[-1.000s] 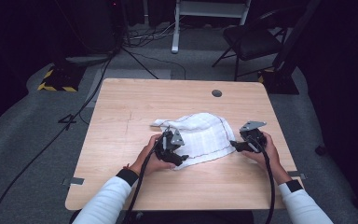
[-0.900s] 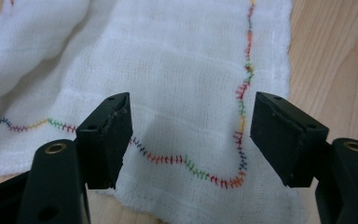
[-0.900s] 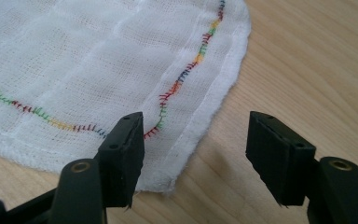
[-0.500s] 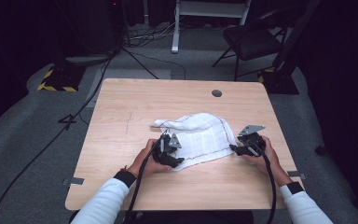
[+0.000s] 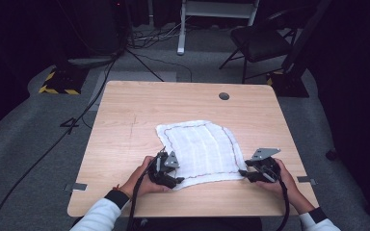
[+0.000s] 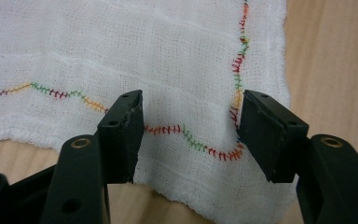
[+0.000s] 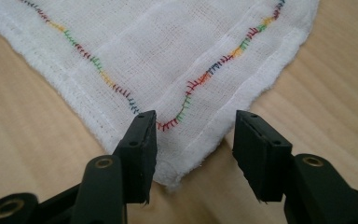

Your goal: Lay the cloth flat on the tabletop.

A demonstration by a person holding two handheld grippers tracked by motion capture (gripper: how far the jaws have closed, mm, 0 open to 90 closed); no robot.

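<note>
Table [image 5: 125, 144] first: pale wood, wide and bare at the far half. Cloth [image 5: 200, 149] next, white gauze with coloured stitching, spread flat on the near half, probably so the two near corners sit within easy reach. Left gripper [image 5: 166, 169] at the near left corner, jaws apart and straddling the hem [image 6: 186, 184], clamped on nothing. Right gripper [image 5: 256, 171] at the near right corner [image 7: 172, 175], jaws likewise apart, seemingly lined up for a matching pinch.
</note>
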